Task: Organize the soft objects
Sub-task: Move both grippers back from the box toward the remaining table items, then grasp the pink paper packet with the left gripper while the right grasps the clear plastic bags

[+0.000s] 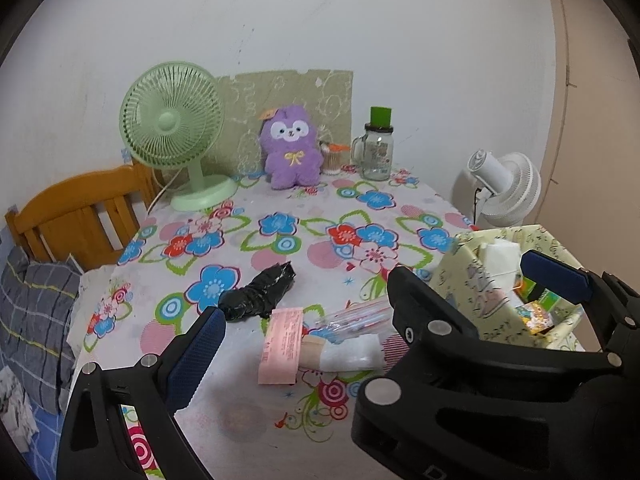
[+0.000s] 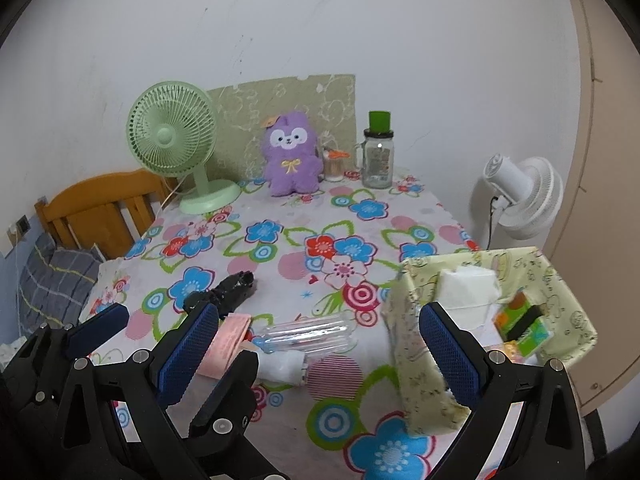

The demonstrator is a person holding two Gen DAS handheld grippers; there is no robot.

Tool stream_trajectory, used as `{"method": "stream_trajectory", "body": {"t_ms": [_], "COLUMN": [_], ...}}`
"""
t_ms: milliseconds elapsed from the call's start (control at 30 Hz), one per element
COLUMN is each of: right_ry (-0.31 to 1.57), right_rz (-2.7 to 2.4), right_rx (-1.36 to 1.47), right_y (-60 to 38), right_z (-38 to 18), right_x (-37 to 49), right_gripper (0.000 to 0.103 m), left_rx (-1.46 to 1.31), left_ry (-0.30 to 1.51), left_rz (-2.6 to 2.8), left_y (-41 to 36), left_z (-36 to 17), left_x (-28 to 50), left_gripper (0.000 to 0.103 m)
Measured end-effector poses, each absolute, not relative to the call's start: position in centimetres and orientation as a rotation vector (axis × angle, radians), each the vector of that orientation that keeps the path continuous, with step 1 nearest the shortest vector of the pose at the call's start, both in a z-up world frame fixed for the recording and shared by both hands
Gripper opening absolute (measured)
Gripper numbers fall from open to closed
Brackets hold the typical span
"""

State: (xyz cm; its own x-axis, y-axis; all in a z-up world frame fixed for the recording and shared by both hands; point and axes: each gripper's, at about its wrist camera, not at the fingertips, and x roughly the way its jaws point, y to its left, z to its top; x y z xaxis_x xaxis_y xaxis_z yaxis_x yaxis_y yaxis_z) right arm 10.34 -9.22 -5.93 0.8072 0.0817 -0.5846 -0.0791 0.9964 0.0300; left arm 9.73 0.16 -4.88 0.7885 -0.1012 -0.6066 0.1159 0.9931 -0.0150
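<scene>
My left gripper and right gripper both hover with jaws spread wide, holding nothing. Just ahead on the flowered desk lie a pink packet, a clear plastic wrapper and a crumpled black bag. At three o'clock stands the yellow fabric bin, tissues inside. Far off at twelve o'clock the purple plush sits upright against the wall, between the green fan and a glass jar.
</scene>
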Motion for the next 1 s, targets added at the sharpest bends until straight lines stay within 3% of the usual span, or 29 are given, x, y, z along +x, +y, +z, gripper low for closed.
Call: {"method": "stream_trajectory", "body": {"t_ms": [333,1000], "right_ry": [0.681,0.823], "right_rz": [0.126,0.104], "right_rx": [0.003,-0.019], "right_y": [-7.7,-7.0], "right_z": [-8.5,-13.8], "right_x": [12.7,18.0], "right_gripper": [0.102,0.102], "left_rx": [-0.007,-0.061], "left_ry": [0.718,0.869], "left_rz": [-0.082,-0.048], "left_y": [2.0,3.4], "left_z": [-7.4,-12.9], "left_x": [11.8,16.6], "left_gripper": [0.099,0.071]}}
